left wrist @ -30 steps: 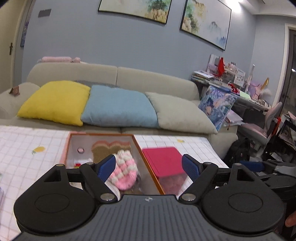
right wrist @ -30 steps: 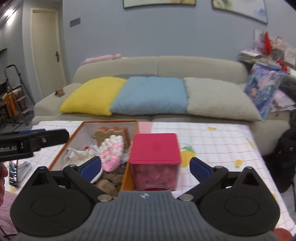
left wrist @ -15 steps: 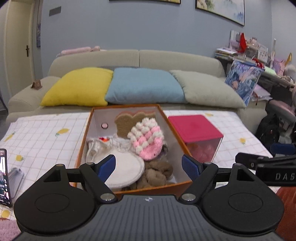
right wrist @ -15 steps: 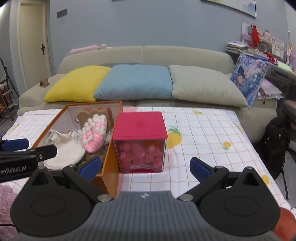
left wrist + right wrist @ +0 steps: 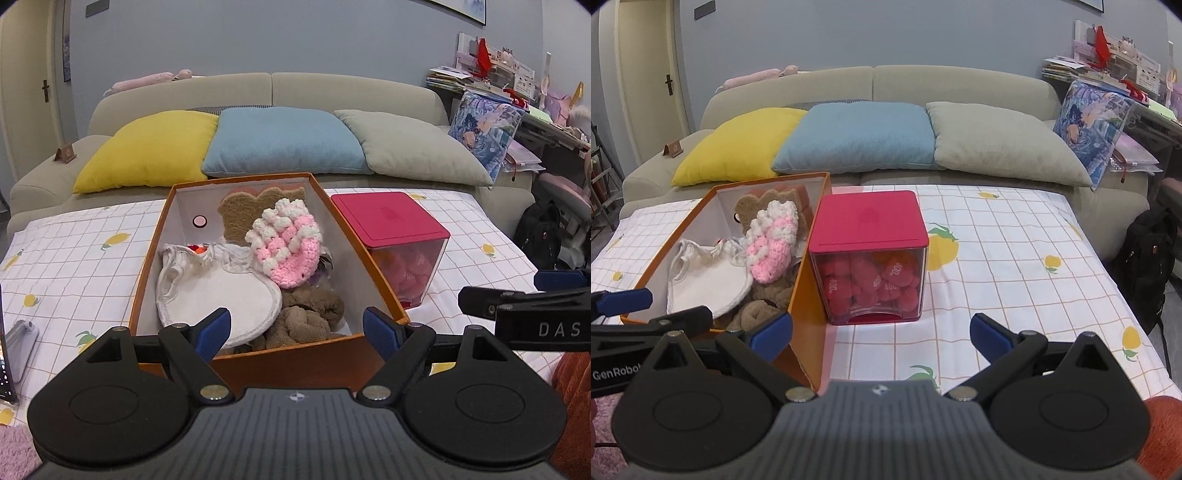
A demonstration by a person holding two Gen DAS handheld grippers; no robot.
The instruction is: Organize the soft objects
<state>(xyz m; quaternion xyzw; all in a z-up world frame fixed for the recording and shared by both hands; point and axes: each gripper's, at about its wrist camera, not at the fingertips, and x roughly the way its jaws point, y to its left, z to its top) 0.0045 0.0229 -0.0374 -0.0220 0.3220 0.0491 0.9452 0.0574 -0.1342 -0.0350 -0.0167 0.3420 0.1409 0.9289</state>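
Left tool (image 5: 297,330) spread wide, right tool (image 5: 881,334) likewise (both empty), side by side

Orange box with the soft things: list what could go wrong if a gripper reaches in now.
1. The pink-and-white knit piece leans on the white cloth and brown towel; pulling one may drag the others.
2. The orange box stands close beside the red-lidded container; a nudge could shift either.
3. The open left gripper and right gripper are close together and might collide.
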